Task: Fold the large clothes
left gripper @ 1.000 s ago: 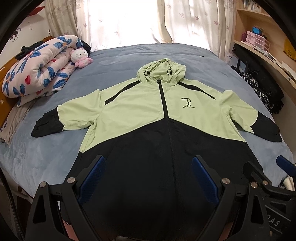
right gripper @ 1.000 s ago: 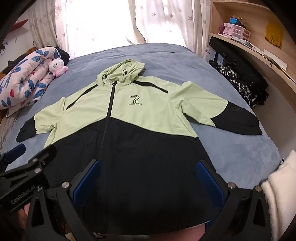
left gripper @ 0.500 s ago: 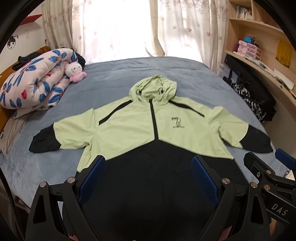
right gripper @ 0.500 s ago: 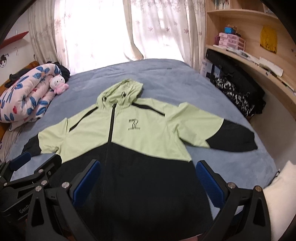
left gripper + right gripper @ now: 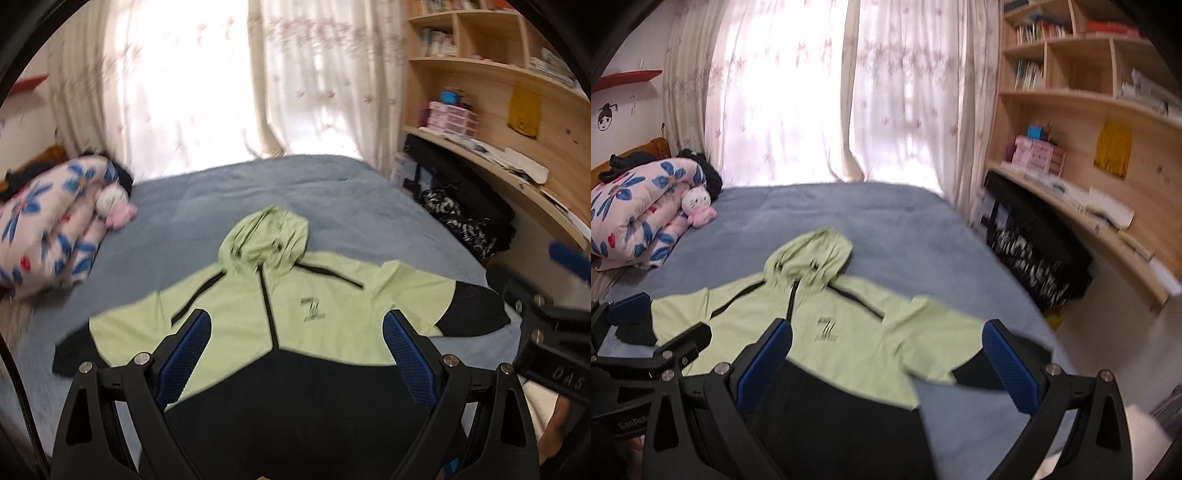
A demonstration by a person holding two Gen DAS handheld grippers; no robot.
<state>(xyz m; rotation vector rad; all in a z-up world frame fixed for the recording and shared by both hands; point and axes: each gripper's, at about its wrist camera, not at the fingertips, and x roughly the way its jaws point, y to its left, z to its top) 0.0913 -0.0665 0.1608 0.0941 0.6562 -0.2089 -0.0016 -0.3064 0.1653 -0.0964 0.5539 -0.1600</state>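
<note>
While the jacket [image 5: 280, 332] lay flat on the bed [image 5: 229, 206], hood toward the curtains [image 5: 207, 85], the left gripper [image 5: 295, 354] and right gripper [image 5: 882, 365] hung above its hem, fingers apart and empty. It looked thin, light and slippery, so pinching a sleeve cuff seemed wisest.

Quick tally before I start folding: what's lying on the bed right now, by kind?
Hooded jacket, green and black, spread flat: 1
Rolled floral quilt: 1
Plush toy, white and pink: 1
Dark bundle behind the quilt, too unclear to identify: 1
Total: 4
Both the left gripper and the right gripper are open, holding nothing.
</note>
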